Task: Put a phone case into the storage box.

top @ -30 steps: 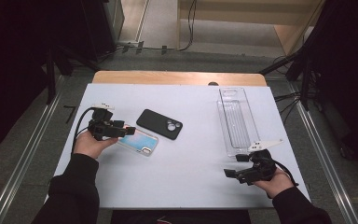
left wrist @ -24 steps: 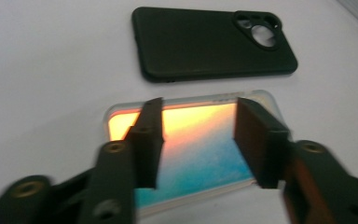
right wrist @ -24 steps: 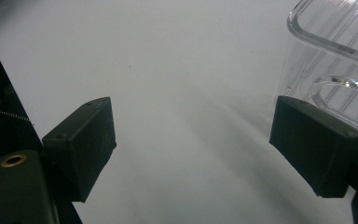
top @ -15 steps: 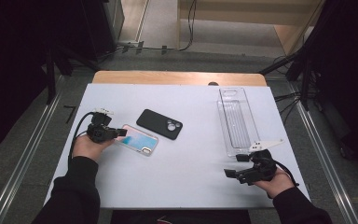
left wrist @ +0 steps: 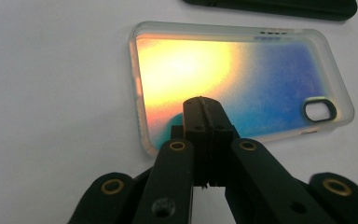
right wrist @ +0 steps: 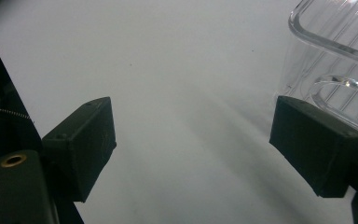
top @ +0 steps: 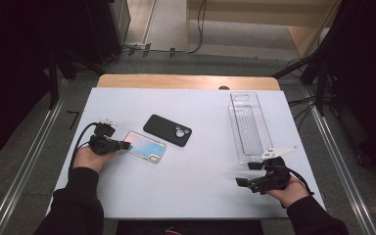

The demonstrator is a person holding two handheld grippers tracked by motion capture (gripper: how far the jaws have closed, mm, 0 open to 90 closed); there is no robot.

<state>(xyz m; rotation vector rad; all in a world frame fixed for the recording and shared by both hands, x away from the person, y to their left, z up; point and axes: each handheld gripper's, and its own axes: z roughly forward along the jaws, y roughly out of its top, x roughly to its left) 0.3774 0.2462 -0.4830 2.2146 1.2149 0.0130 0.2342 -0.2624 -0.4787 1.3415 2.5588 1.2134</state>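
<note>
High view shows the shiny phone case (top: 145, 146) lying flat left of centre, long axis running away from the left gripper (top: 123, 145), whose shut, empty jaws sit at its near end; the right gripper (top: 247, 173) waits open, well apart.

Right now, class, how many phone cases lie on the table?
2. The iridescent phone case lies at the left gripper; the black phone case lies just beyond it, towards the middle.

Bare tabletop (top: 200, 191) runs wide along the near edge; a black phone case (top: 167, 130) and iridescent case (top: 145, 146) crowd the left half, a clear tray (top: 248, 126) lines the right edge.
</note>
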